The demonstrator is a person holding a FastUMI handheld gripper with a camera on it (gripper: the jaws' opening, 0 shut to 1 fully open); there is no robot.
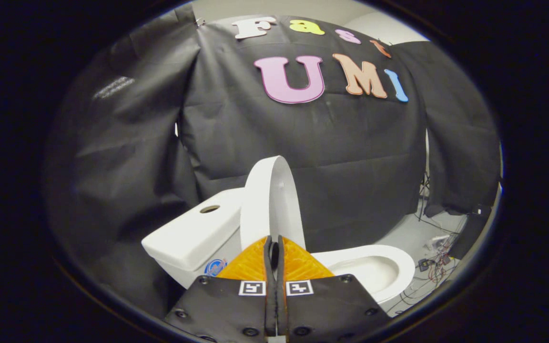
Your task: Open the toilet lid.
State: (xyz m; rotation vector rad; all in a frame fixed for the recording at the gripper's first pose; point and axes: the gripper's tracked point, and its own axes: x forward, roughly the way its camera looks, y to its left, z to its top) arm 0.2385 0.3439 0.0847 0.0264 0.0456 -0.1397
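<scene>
Toilet lid point(269, 200) stands raised near upright at twelve o'clock just beyond the gripper point(273, 247), leaning toward the tank point(198, 233) at ten o'clock, bowl point(374, 269) exposed at three o'clock. The fingers are clenched together, apparently on nothing. If not fully against the tank, the lid could fall shut.

No readable text, round blue sticker point(215, 267) on toilet tank point(193, 236) too blurred
</scene>
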